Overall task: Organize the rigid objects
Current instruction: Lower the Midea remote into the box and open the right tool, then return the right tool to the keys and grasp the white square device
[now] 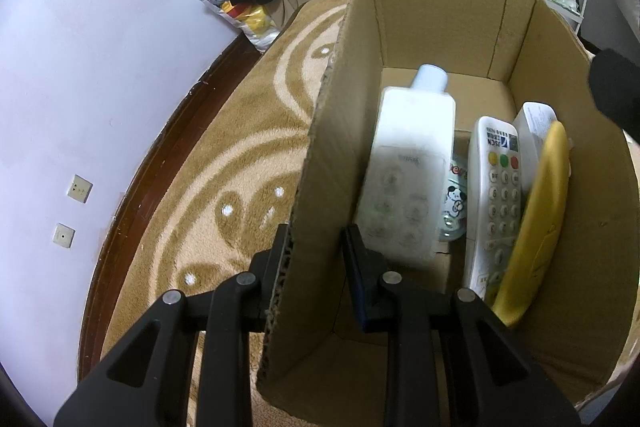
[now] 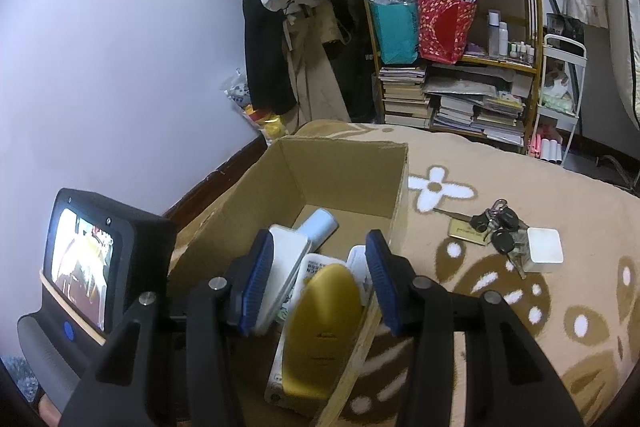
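Note:
An open cardboard box (image 1: 440, 19) (image 2: 340, 171) stands on a tan patterned blanket (image 2: 500, 187). Inside lie a white bottle (image 1: 408, 179) (image 2: 290, 255) with a pale blue cap, blurred in the left wrist view, a white remote (image 1: 494, 203), a yellow oval object (image 1: 536, 227) (image 2: 324, 315), a white carton (image 1: 534, 131) and a small panda-printed item (image 1: 456, 199). My left gripper (image 1: 316, 239) straddles the box's left wall, partly open, its outer finger against the cardboard. My right gripper (image 2: 318, 263) hangs open over the box's near end, with the bottle beside its left pad.
A bunch of keys (image 2: 496, 231), a gold tag (image 2: 466, 231) and a white cube (image 2: 544, 251) lie on the blanket right of the box. Behind stand a shelf (image 2: 452, 99) of books and bags, and hanging clothes. A white wall (image 1: 80, 67) and dark wooden edge (image 1: 132, 195) run along the left.

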Demonstrator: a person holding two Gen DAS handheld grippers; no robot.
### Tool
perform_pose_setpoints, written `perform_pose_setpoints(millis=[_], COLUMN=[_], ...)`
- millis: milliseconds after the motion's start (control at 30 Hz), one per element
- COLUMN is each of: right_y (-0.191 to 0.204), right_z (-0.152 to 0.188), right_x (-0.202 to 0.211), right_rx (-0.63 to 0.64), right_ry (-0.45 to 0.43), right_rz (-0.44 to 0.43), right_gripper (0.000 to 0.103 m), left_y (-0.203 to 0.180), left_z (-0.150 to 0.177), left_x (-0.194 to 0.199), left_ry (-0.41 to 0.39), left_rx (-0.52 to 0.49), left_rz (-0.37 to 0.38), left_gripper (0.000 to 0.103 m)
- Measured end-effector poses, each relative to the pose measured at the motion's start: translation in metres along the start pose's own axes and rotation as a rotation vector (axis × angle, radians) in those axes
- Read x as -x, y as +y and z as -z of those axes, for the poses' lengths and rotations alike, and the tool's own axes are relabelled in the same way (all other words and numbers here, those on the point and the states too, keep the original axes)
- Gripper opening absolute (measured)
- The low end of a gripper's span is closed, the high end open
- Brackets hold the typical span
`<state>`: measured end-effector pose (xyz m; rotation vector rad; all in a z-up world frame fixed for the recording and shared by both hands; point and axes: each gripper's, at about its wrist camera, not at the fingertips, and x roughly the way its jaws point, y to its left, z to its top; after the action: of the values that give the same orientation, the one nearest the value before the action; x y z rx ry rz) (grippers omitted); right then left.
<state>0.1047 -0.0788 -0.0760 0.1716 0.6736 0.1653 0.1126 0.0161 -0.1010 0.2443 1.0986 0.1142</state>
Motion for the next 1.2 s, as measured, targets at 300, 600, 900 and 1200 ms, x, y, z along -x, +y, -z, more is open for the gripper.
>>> perform_pose_setpoints(millis=[300,600,900,1200], right_y=[-0.024,-0.056,-0.093,-0.147], right_z=[-0.012,-0.031,-0.041,-0.046], right_x=[0.008,0.002,-0.009,-0.014], right_rx=[-0.040,-0.064,-0.065,-0.143], right_ry=[-0.047,-0.067,-0.077,-0.067], right_rz=[0.061,0.168,0.285,0.334], right_gripper=[0.073,0.103,0.103,0.103], left_y=[0.001,0.000,-0.002,-0.005], left_z=[0.000,0.000,0.000,-0.001], left_x=[0.001,0.000,0.000,-0.001], left_ry=[0.001,0.000,-0.003,-0.002], left_rx=[-0.001,-0.010,-0.015,-0.014], left_rz=[0.000,-0.008,-0.015,-0.014], left_gripper=[0.026,0.026,0.026,0.026])
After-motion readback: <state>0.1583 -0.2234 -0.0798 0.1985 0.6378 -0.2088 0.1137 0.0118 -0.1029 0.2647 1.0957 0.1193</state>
